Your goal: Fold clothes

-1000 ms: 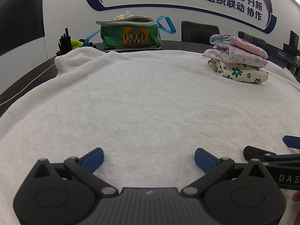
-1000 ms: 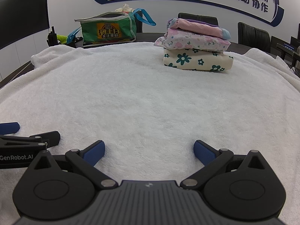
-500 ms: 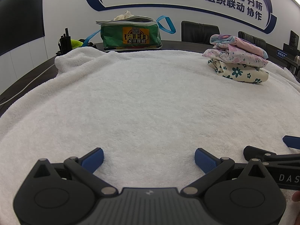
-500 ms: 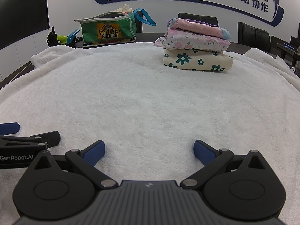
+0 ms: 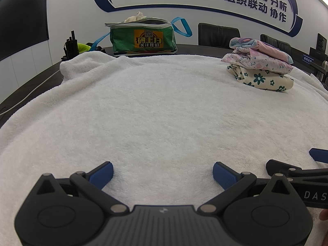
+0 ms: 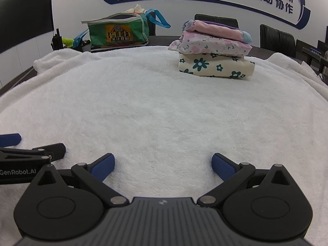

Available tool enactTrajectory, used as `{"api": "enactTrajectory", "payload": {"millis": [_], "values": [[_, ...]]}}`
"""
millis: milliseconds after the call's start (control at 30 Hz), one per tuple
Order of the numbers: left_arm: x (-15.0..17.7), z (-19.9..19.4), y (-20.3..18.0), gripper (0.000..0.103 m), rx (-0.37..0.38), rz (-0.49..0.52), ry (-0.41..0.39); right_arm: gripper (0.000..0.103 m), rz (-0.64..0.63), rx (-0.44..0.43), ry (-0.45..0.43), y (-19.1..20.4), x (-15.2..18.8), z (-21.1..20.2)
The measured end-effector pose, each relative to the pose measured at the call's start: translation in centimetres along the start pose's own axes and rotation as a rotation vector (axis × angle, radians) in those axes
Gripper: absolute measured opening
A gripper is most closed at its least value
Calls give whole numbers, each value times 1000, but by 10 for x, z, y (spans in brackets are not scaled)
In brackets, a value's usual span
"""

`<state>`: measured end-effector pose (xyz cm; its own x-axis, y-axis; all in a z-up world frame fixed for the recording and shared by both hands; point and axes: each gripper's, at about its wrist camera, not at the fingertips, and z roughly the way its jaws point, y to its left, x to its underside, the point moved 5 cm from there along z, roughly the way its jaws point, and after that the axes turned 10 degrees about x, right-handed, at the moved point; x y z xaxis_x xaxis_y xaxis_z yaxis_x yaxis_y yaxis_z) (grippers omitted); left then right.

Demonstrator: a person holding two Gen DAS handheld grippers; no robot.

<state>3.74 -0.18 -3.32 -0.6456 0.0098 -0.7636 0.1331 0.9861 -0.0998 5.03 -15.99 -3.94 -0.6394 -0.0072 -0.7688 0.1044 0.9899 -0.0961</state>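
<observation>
Resting low: both tools sit side by side at the near edge of the white towel (image 5: 164, 106), holding nothing.
Left gripper (image 5: 163, 173): jaws spread wide, blue fingertips (image 5: 101, 173) just over the pile, nothing between them.
Right gripper (image 6: 163, 165): released the same way, blue pads (image 6: 223, 167) well apart over bare towel; its side arm also shows at the right edge of the left view.
Folded clothes (image 6: 213, 51): three pieces stacked at the far right of the towel, cream with dark flowers at the bottom, pink floral in the middle, pink and blue on top, well away from both tools.
Green bag (image 5: 143, 38): stands open on the dark table (image 5: 30, 88) beyond the towel's far edge, blue straps (image 5: 182, 27) loose.
Black chairs (image 5: 218, 33): against the back wall under the blue lettering.
</observation>
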Motion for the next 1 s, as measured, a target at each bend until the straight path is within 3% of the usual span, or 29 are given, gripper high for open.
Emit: {"api": "enactTrajectory", "payload": {"millis": [1000], "values": [[-12, -15, -1, 100, -22, 38, -12, 103, 2, -4, 2, -1, 1, -2]]}}
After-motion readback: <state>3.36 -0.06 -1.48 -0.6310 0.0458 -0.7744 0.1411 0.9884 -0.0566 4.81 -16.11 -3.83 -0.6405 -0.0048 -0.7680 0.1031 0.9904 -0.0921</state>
